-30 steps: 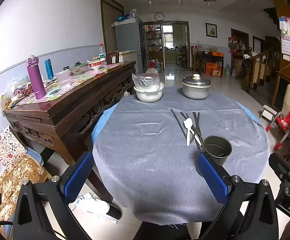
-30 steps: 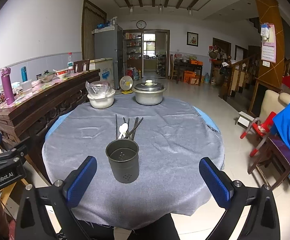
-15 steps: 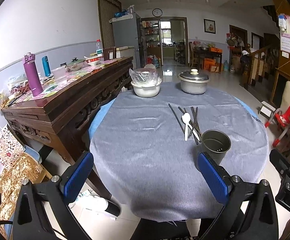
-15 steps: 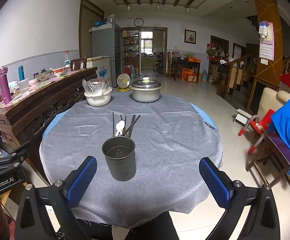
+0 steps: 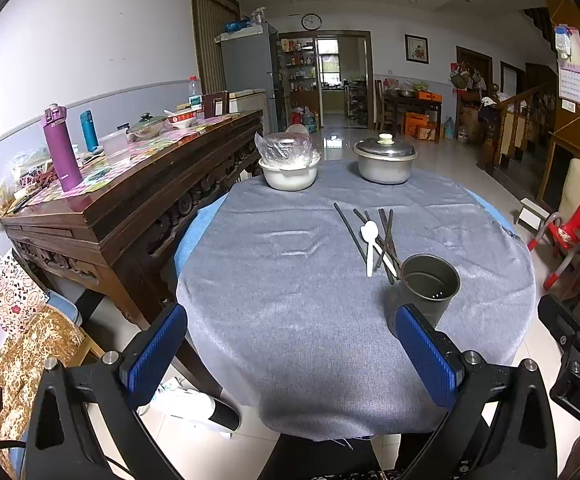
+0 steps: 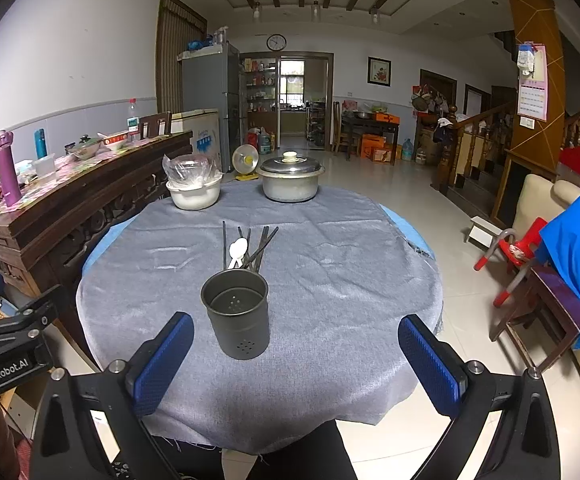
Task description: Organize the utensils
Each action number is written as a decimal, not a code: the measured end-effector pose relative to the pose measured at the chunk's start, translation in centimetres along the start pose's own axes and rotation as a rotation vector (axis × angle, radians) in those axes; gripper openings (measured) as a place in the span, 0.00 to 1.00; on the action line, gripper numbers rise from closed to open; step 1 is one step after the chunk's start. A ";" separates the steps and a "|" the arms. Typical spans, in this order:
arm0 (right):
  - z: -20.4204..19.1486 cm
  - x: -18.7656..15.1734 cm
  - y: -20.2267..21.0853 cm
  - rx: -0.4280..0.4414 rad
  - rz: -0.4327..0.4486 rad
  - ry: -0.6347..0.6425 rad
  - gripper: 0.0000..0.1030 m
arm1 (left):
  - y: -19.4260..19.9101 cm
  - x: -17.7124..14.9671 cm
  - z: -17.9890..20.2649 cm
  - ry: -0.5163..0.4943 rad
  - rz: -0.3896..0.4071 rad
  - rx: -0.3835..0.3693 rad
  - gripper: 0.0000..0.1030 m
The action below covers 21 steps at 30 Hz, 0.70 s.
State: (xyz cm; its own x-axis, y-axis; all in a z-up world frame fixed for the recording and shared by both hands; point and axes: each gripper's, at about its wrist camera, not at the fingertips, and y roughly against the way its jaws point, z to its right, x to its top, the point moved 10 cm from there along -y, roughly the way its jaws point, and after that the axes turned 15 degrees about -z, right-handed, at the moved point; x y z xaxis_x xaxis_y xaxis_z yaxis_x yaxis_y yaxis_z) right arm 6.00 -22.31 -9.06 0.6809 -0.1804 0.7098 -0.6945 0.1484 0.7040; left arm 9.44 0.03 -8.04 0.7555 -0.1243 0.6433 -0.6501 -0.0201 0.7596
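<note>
Both tongs, left tongs (image 5: 290,344) and right tongs (image 6: 295,354), spread, holding nothing. One dark utensil holder (image 6: 237,313) near desk (image 6: 349,280) centre; one white spoon (image 6: 238,250) and several dark chopsticks (image 6: 261,246), count unclear, lie just beyond. Far: one bowl (image 6: 194,194), one lidded pot (image 6: 290,182).

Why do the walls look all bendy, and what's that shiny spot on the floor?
Both wrist views use fisheye lenses, so edges curve and corners go black. In the left wrist view, window light glares off the glossy tiled floor; the round grey-clothed table stays sharp.
</note>
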 end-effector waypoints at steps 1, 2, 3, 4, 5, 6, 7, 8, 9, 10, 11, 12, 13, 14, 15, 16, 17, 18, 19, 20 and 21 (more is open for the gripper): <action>0.0 0.0 0.0 -0.003 0.005 0.002 1.00 | 0.0 0.0 0.0 0.000 -0.001 -0.002 1.00; 0.0 0.0 0.0 -0.007 0.000 0.004 1.00 | -0.1 -0.1 0.0 0.005 0.000 -0.008 1.00; 0.1 -0.1 -0.1 -0.011 -0.008 0.008 1.00 | -0.1 -0.1 0.1 0.003 0.004 -0.004 1.00; 0.1 -0.2 -0.2 -0.011 -0.015 0.009 1.00 | -0.1 -0.1 0.1 0.003 0.004 -0.004 1.00; 0.1 -0.3 -0.2 -0.015 -0.021 0.012 1.00 | -0.1 -0.1 0.1 0.003 0.004 -0.005 1.00; 0.1 -0.3 -0.2 -0.015 -0.018 0.011 1.00 | -0.1 -0.1 0.1 0.002 0.003 -0.005 1.00; 0.1 -0.3 -0.2 -0.013 -0.016 0.009 1.00 | -0.2 -0.1 0.0 0.001 0.003 -0.002 1.00; 0.2 -0.3 -0.2 -0.012 -0.017 0.009 1.00 | -0.2 -0.2 0.1 0.001 0.005 -0.002 1.00; 0.2 -0.3 -0.3 -0.008 -0.015 0.006 1.00 | -0.3 -0.2 0.1 -0.001 0.005 0.000 1.00; 0.2 -0.4 -0.4 -0.008 -0.018 0.006 1.00 | -0.4 -0.1 0.1 -0.003 0.007 0.003 1.00; 0.2 -0.4 -0.4 -0.009 -0.024 0.007 1.00 | -0.5 -0.1 0.1 -0.001 0.008 0.000 1.00; 0.2 -0.4 -0.5 -0.007 -0.030 0.005 1.00 | -0.6 0.0 0.1 -0.006 0.007 0.004 1.00; 0.2 -0.4 -0.6 0.000 -0.041 -0.001 1.00 | -0.7 0.1 0.1 -0.008 0.006 0.006 1.00; 0.2 -0.4 -0.8 0.006 -0.047 -0.005 1.00 | -0.8 0.2 0.1 -0.012 0.004 0.011 1.00; 0.1 -0.3 -0.9 0.030 -0.056 -0.026 1.00 | -0.8 0.5 -0.1 -0.018 0.002 0.021 1.00; 0.2 -0.2 -1.1 0.042 -0.064 -0.031 1.00 | -1.0 0.9 -0.2 -0.015 0.003 0.024 1.00; 0.2 -0.1 -1.4 0.061 -0.082 -0.044 1.00 | -1.3 1.4 -0.3 -0.014 0.001 0.024 1.00; 0.2 0.2 -1.6 0.083 -0.094 -0.051 1.00 | -1.6 1.7 -0.4 -0.005 -0.009 0.013 1.00; 0.3 0.6 -1.9 0.117 -0.101 -0.051 1.00 | -1.9 2.2 -0.6 -0.002 -0.018 0.009 1.00; 0.3 1.0 -2.2 0.127 -0.112 -0.050 1.00 | -2.5 2.8 -0.7 0.001 -0.028 0.007 1.00; 0.7 1.6 -2.6 0.138 -0.111 -0.055 1.00 | -3.0 3.4 -0.9 -0.001 -0.037 0.013 1.00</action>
State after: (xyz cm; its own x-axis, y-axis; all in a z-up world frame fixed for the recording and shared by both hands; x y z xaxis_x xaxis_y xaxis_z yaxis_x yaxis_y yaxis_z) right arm 8.75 -23.68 -9.74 0.7438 -0.2417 0.6232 -0.6439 -0.0091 0.7651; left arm 14.07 0.54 -8.05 0.7787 -0.1239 0.6150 -0.6230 -0.0375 0.7813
